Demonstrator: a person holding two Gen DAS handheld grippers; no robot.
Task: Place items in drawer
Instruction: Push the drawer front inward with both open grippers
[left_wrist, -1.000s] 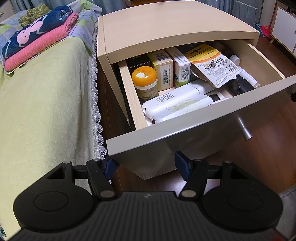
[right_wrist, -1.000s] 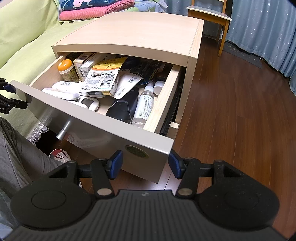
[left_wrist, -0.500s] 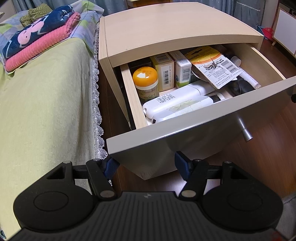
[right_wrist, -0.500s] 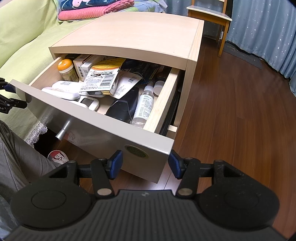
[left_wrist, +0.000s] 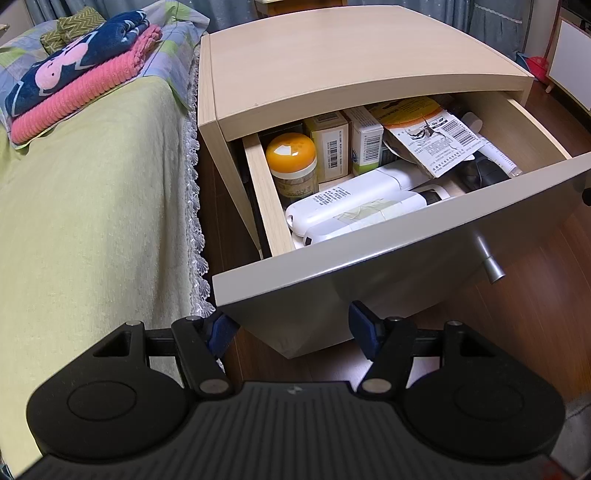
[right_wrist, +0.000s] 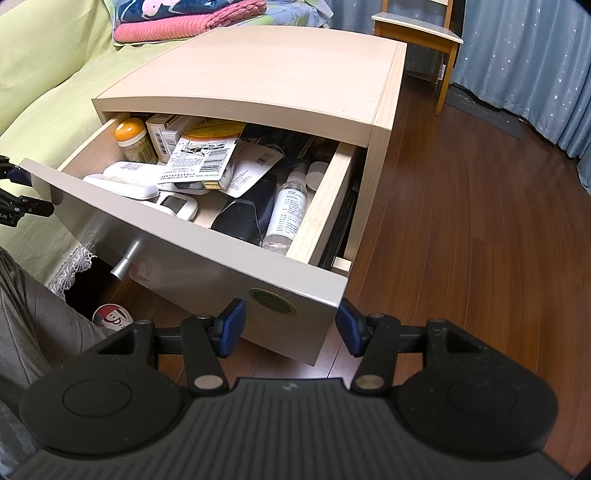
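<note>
Left wrist view: left tongs (left_wrist: 291, 326) and right tongs (right_wrist: 290, 326) both released, empty, just before the open, item-filled drawer (left_wrist: 369, 258) front's opposite corners, neither nearer.

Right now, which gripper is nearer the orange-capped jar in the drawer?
Left. The left gripper sits at the drawer's jar corner; the right gripper is at the opposite front corner.

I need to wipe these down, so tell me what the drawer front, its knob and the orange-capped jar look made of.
Drawer front: probably laminated board, smooth pale grey with a soft sheen. Knob: likely brushed metal, silvery and cylindrical. Orange-capped jar: apparently plastic, glossy cap showing a bright highlight, see-through body.
</note>
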